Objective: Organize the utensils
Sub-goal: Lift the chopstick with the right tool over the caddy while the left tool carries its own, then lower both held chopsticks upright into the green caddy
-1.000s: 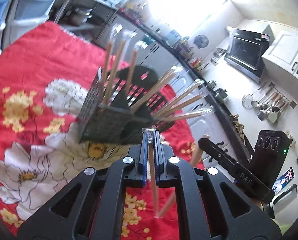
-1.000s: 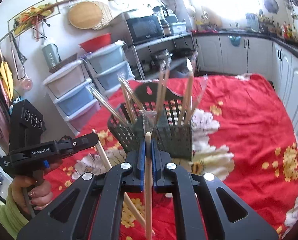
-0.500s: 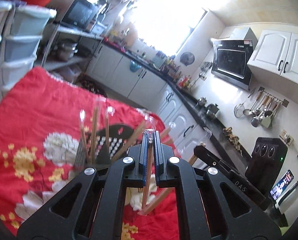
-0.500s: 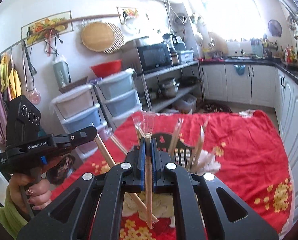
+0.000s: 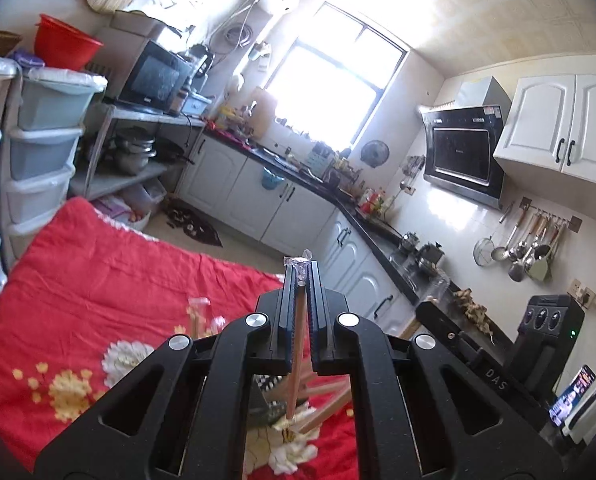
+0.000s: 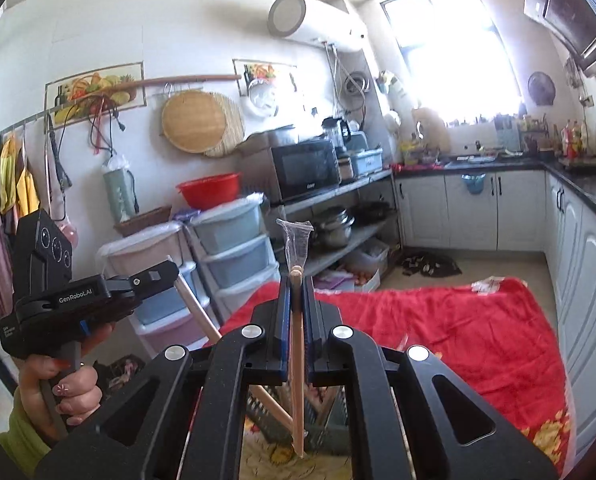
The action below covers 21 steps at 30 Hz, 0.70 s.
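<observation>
My left gripper (image 5: pixel 301 276) is shut on a wrapped pair of wooden chopsticks (image 5: pixel 296 344) that hangs down between the fingers. My right gripper (image 6: pixel 296 286) is shut on another wrapped pair of chopsticks (image 6: pixel 297 364), its clear wrapper tip sticking up. The dark mesh utensil basket (image 6: pixel 321 424) with several chopsticks sits low under both grippers, mostly hidden behind them; it also shows in the left wrist view (image 5: pixel 266 404). In the right wrist view the left gripper (image 6: pixel 154 280) is at the left, its chopsticks slanting down toward the basket.
The table has a red floral cloth (image 5: pixel 98 292). Stacked plastic drawers (image 6: pixel 234 256) and a shelf with a microwave (image 6: pixel 305 168) stand beyond it. White cabinets and a dark counter (image 5: pixel 298 208) run along the far wall. A phone (image 5: pixel 571 394) lies at the right.
Both grippers have lifted and tilted upward with their chopsticks; the basket has dropped from mid-frame to the bottom, mostly behind the grippers. The kitchen walls now fill the views.
</observation>
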{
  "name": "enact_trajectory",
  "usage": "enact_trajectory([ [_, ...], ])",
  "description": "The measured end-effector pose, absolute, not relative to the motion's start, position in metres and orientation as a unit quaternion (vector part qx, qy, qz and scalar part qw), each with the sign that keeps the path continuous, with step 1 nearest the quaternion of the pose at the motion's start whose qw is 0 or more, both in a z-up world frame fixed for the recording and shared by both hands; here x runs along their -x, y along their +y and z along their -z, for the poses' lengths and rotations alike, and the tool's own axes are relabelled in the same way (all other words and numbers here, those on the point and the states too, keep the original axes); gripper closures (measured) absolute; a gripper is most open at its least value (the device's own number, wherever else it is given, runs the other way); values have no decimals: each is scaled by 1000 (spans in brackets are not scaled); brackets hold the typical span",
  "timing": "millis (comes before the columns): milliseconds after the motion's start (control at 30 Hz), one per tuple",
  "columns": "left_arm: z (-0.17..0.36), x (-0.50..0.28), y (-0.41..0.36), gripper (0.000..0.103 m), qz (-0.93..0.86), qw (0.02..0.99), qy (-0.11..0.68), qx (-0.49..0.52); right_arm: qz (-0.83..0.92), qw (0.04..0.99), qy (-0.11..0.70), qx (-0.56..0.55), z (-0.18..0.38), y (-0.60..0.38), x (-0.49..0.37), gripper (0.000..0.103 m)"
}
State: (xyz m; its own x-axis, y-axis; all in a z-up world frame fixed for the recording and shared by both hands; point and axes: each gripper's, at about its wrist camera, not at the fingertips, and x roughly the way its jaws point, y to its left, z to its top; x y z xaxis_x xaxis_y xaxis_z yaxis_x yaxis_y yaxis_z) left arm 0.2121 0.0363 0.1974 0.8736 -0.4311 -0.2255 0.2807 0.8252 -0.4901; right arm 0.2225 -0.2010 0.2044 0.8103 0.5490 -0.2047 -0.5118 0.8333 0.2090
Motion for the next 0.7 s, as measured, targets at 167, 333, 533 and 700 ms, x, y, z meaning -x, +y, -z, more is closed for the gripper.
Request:
enact_trajectory([
  [167, -208, -221, 40, 100, 171, 948, 155, 220, -260, 957, 112, -61, -210, -201, -234, 97],
  [333, -212, -225, 38, 100, 151, 956, 145, 203, -245, 961, 107, -66, -211, -204, -248, 97],
  [533, -203, -233, 33, 100, 140, 959, 152, 192, -237, 963, 100, -73, -206, -207, -260, 97],
  [700, -189, -241, 29, 100, 138, 958, 168, 189, -233, 965, 100, -73, -198, -207, -266, 97],
])
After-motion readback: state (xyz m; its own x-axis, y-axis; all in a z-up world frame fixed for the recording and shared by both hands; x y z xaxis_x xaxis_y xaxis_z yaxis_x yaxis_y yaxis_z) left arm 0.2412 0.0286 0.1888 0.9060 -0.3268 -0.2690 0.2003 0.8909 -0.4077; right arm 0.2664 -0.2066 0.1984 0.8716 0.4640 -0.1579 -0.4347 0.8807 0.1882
